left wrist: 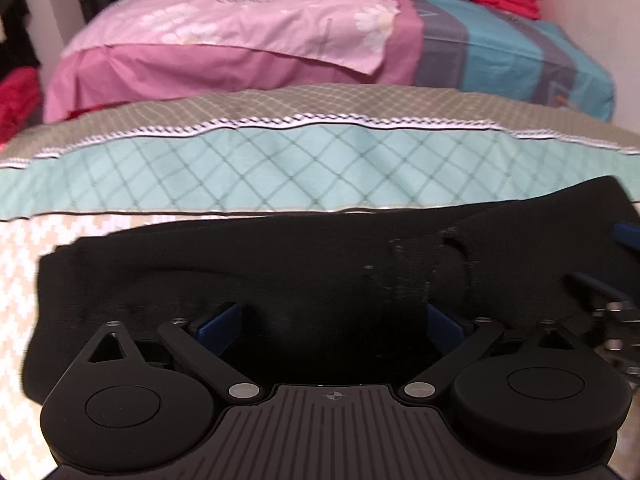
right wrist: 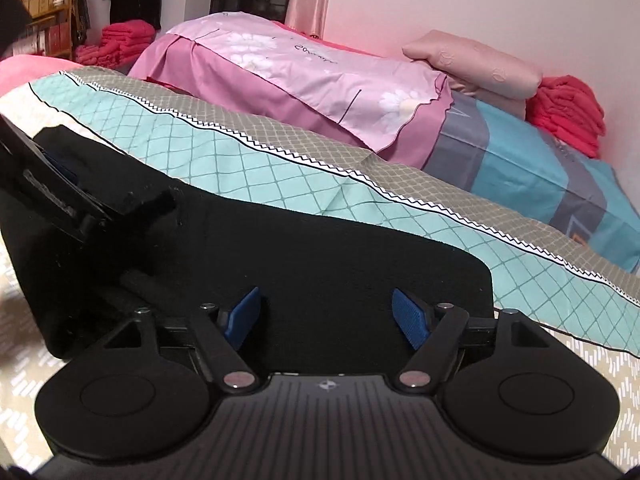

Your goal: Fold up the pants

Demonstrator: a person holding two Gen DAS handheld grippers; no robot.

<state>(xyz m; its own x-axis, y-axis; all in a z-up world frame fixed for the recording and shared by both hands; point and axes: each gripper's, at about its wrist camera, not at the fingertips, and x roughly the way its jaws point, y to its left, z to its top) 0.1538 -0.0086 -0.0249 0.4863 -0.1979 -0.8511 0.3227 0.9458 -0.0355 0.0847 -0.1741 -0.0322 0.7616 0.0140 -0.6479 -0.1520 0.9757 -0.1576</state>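
Both my claws, left (left wrist: 332, 320) and right (right wrist: 326, 314), gape empty over the black knit folded pants (left wrist: 280, 264); risk: pinching one layer only ahead unfolds it.

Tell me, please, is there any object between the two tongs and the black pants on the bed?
Nothing visible is in the way. The left tongs and the right tongs are both open directly over the black pants, which lie on the patterned bedcover. The pink pillow lies farther back, apart from the pants.
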